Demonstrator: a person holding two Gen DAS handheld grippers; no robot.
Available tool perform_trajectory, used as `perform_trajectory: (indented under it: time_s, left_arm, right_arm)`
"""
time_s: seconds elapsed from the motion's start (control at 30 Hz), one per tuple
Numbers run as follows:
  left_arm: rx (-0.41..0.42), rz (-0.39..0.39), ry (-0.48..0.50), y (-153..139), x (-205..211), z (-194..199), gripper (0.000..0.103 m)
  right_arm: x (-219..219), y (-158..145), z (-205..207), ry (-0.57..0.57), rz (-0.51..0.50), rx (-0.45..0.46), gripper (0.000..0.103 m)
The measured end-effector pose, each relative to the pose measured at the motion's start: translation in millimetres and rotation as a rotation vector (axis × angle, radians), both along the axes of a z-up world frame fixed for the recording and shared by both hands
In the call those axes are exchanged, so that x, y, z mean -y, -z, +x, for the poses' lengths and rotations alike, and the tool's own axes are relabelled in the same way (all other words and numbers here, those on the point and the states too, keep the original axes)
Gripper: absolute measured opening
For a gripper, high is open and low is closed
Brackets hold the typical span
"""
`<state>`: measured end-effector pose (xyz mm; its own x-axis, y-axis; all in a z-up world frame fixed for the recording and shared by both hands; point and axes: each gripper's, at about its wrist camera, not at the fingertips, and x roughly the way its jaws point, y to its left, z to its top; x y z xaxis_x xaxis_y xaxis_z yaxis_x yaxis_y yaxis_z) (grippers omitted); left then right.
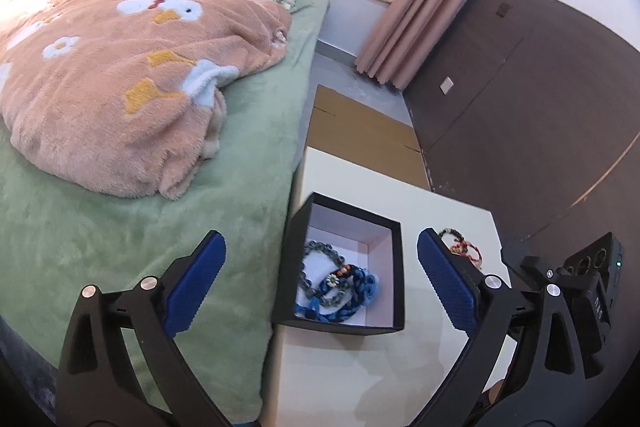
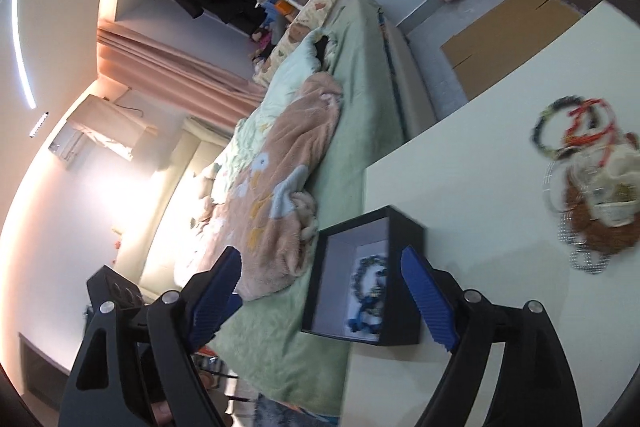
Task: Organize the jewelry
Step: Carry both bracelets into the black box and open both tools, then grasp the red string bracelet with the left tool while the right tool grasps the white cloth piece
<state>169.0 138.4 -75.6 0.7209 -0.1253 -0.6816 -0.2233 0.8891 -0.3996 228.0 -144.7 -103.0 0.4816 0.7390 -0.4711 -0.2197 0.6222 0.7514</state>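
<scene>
White table (image 1: 360, 379) — black box (image 1: 396, 275) of braided bracelets (image 1: 340, 287) — both grippers' jaws spread

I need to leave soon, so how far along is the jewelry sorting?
Partly done. Several braided bracelets already lie inside the black box. Nothing is in hand: the left gripper and right gripper are both open and empty. A pile of bracelets still waits on the white table.

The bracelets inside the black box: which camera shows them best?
The left wrist view: it looks down into the black box, and the bracelets are sharp. In the right wrist view they are blurred, seen side-on.
</scene>
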Motion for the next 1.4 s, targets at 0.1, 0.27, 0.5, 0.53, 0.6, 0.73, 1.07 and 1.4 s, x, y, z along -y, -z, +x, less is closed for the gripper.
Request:
perform_trajectory:
  time_s: [0.1, 0.27, 0.5, 0.53, 0.6, 0.73, 1.07, 1.4]
  left_arm:
    - [-0.016, 0.021, 0.029, 2.8, 14.2, 5.9, 0.098]
    - [-0.023, 0.029, 0.096, 5.5, 44.4, 18.4, 0.098]
    - [-0.023, 0.012, 0.193, 11.6, 91.1, 43.2, 0.098]
    - [-0.024, 0.010, 0.203, 12.3, 95.8, 45.9, 0.098]
    - [-0.030, 0.006, 0.236, 13.9, 110.0, 53.0, 0.098]
    - [-0.036, 0.004, 0.306, 17.1, 137.6, 66.1, 0.092]
    - [-0.116, -0.040, 0.434, 34.4, 189.4, 104.5, 0.061]
    - [-0.168, 0.018, 0.576, 47.4, 245.3, 147.8, 0.049]
  right_arm:
    - [12.9, -1.8, -3.2, 0.084, -0.159, 0.008, 0.084]
    - [57.5, 1.9, -4.6, 0.205, -0.206, -0.028, 0.085]
    - [104.6, 13.3, -1.6, 0.274, -0.222, -0.082, 0.083]
    - [112.9, 16.8, -0.4, 0.286, -0.220, -0.098, 0.080]
    - [124.8, 22.6, 3.2, 0.302, -0.205, -0.123, 0.074]
    - [143.1, 35.1, 5.8, 0.332, -0.160, -0.167, 0.058]
    - [165.7, 51.6, 15.1, 0.355, -0.065, -0.218, 0.039]
    - [185.2, 58.1, 23.4, 0.435, -0.066, -0.241, 0.039]
